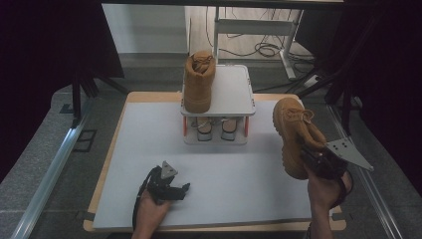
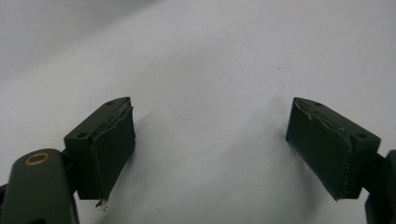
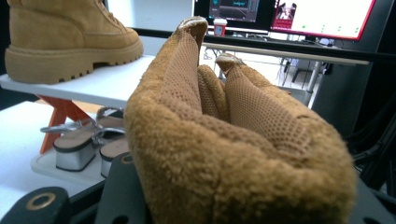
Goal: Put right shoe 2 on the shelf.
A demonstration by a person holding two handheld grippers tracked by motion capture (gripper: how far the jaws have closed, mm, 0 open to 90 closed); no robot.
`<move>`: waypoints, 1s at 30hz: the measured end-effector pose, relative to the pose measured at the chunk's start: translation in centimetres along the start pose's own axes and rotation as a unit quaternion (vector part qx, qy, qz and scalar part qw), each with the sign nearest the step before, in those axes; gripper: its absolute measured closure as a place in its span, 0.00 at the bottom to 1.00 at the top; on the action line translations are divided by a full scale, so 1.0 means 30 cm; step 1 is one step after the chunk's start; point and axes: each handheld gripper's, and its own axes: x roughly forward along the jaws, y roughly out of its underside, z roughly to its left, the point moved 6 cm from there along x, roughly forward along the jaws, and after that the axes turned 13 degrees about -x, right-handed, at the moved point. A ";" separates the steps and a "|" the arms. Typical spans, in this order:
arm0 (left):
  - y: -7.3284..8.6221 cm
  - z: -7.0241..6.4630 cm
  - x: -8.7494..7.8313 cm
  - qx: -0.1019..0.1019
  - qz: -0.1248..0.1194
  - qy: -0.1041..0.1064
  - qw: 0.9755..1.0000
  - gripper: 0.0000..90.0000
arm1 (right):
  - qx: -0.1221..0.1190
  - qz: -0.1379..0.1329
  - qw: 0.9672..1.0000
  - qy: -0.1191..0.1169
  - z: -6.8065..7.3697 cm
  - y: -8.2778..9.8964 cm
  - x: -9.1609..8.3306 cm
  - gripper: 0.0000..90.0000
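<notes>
A tan boot (image 1: 294,134) is held off the table at the right, its padded collar (image 3: 243,154) clamped between the jaws of the right gripper (image 1: 318,162). A second boot (image 1: 199,82) stands on the top shelf of a white rack (image 1: 234,92) at the far centre, with sandals (image 1: 215,128) beneath. The left gripper (image 1: 171,188), jaws wide and empty, rests at the near left of the white table (image 1: 149,144).

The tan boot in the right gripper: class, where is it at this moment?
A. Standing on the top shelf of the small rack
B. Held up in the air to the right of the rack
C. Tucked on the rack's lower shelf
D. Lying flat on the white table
B: the right gripper clamps the tan boot by its collar, clear of the white table and right of the rack, whose top holds the other boot.
</notes>
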 end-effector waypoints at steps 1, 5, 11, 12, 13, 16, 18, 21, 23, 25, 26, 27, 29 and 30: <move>0.000 0.000 0.000 0.000 0.000 0.000 1.000 0.17 | 0.000 -0.004 1.000 -0.001 0.001 -0.011 0.004 0.58; 0.000 0.000 0.000 0.000 0.000 0.000 1.000 0.17 | -0.002 -0.012 1.000 -0.001 0.005 -0.038 0.016 0.58; 0.000 -0.001 0.000 -0.001 -0.001 0.000 1.000 0.17 | -0.011 -0.021 1.000 -0.005 0.014 -0.080 0.041 0.58; 0.000 -0.001 0.001 -0.002 -0.001 0.000 1.000 0.17 | -0.011 -0.023 1.000 -0.006 0.014 -0.086 0.046 0.58; 0.000 -0.002 0.001 -0.003 -0.002 0.001 1.000 0.17 | -0.012 -0.024 1.000 -0.007 0.015 -0.093 0.050 0.58; 0.000 0.000 0.000 0.000 0.000 0.000 1.000 0.17 | -0.015 -0.027 0.999 -0.008 0.016 -0.112 0.064 0.58; 0.000 0.001 -0.001 0.001 0.001 0.000 1.000 0.17 | -0.016 -0.029 0.999 -0.009 0.016 -0.124 0.073 0.58; 0.000 0.001 -0.001 0.001 0.001 0.000 1.000 0.17 | -0.017 -0.031 0.999 -0.013 0.016 -0.141 0.086 0.58; 0.000 0.001 -0.001 0.001 0.001 0.000 1.000 0.17 | -0.021 -0.033 0.999 -0.016 0.017 -0.153 0.096 0.58; 0.000 0.001 -0.001 0.001 0.001 -0.001 1.000 0.17 | -0.022 -0.033 0.999 -0.021 0.020 -0.163 0.106 0.58; 0.000 0.001 -0.001 0.001 0.001 0.000 1.000 0.17 | -0.021 -0.034 0.999 -0.023 0.021 -0.168 0.112 0.58; 0.000 0.001 -0.001 0.001 0.001 -0.001 1.000 0.17 | -0.021 -0.034 0.999 -0.025 0.023 -0.173 0.117 0.58; 0.000 0.001 -0.001 0.001 0.001 -0.001 1.000 0.17 | -0.021 -0.034 0.999 -0.029 0.026 -0.182 0.129 0.58; 0.000 0.001 0.000 0.001 0.001 0.000 1.000 0.17 | -0.024 -0.035 0.999 -0.032 0.028 -0.186 0.136 0.58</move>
